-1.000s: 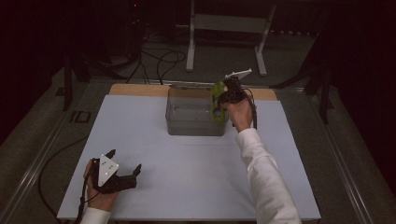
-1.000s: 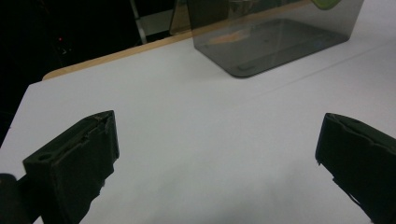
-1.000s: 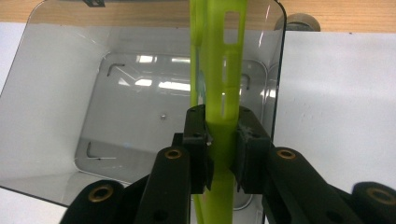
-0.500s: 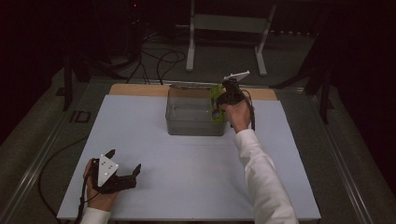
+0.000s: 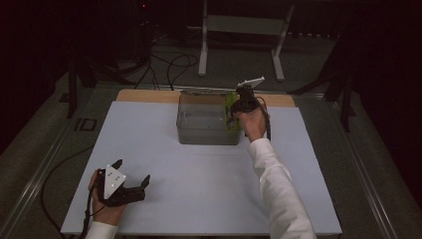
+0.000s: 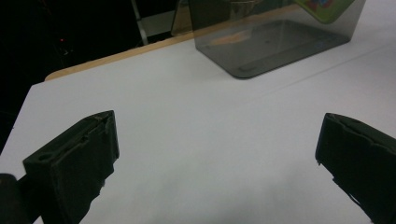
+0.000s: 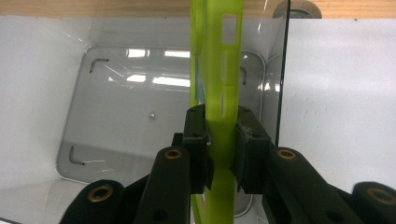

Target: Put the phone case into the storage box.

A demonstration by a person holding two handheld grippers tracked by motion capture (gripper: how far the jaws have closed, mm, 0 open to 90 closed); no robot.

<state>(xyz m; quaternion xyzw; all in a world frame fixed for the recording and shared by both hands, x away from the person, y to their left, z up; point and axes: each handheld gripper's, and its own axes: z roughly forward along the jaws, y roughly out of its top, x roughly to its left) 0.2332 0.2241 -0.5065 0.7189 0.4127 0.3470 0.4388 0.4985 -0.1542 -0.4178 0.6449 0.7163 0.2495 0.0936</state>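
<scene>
the green case (image 7: 217,70) is pinched edge-on by the right gripper (image 7: 219,140) above the clear bin (image 7: 93,154); the wall beside it could be clipped.

the left gripper (image 6: 215,154) is held released.

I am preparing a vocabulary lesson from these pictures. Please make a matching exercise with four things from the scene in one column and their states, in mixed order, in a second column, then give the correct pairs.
Column 1
1. left gripper
2. right gripper
3. green case
4. clear bin

Column 2
A. stands at the table's far side
B. open, low over the white table top
C. clamped edge-on between jaws
D. shut, held above the bin

Pairs: 1-B, 2-D, 3-C, 4-A
</scene>
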